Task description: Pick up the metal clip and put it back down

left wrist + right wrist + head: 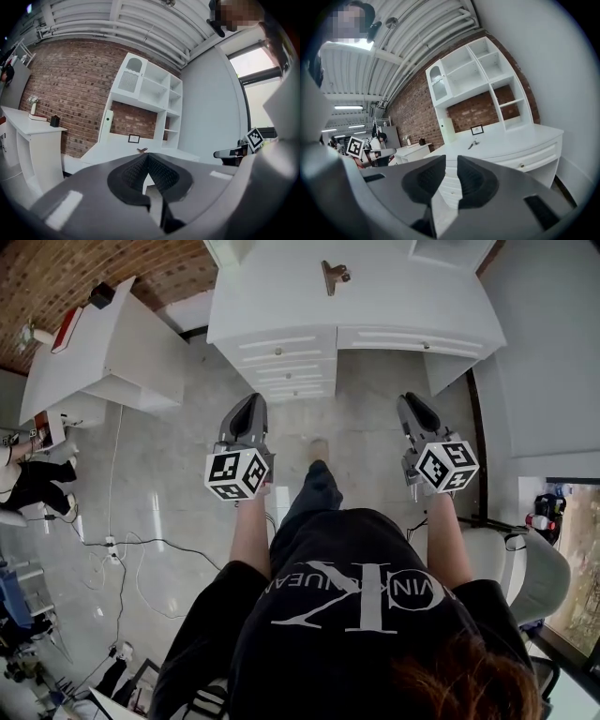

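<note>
Since the metal clip (335, 276) sat small near the back edge of the white desk (412, 292), about midway along, a hurried pinch could have nudged it away or missed it. It looked dull, brownish. The left gripper (251, 401) had its tips touching, empty; the right gripper (413, 402) was barely parted, empty. Both were well short of the desk.

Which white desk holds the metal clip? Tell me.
The drawered desk straight ahead: the metal clip sits on its top. The side desk at left shows no clip.
</note>
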Action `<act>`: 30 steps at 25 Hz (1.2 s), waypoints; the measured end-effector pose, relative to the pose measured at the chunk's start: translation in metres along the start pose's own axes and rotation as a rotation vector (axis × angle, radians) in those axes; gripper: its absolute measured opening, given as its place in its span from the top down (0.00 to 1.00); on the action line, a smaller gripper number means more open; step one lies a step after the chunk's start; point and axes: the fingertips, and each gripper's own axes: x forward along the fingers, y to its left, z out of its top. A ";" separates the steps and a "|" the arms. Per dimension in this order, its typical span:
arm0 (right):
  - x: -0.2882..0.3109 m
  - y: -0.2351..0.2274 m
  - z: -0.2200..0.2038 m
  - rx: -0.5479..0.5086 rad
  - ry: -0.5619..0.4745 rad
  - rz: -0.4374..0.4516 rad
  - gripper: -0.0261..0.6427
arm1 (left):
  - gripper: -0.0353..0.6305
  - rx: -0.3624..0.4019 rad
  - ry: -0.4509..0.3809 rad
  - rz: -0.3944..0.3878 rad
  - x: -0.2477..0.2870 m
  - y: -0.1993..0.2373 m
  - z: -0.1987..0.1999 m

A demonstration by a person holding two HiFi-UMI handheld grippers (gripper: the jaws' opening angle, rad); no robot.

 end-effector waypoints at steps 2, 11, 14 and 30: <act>0.015 -0.010 0.003 0.007 0.005 -0.008 0.91 | 0.93 0.002 0.009 -0.015 0.020 0.005 0.001; 0.086 -0.042 0.012 0.052 0.033 -0.029 0.91 | 0.93 -0.009 0.053 -0.041 0.093 0.040 0.005; 0.108 -0.051 0.015 0.062 0.044 -0.037 0.91 | 0.93 -0.013 0.065 -0.057 0.116 0.050 0.006; 0.212 -0.078 0.042 0.078 0.049 -0.086 0.91 | 0.93 -0.024 0.090 -0.134 0.220 0.112 0.018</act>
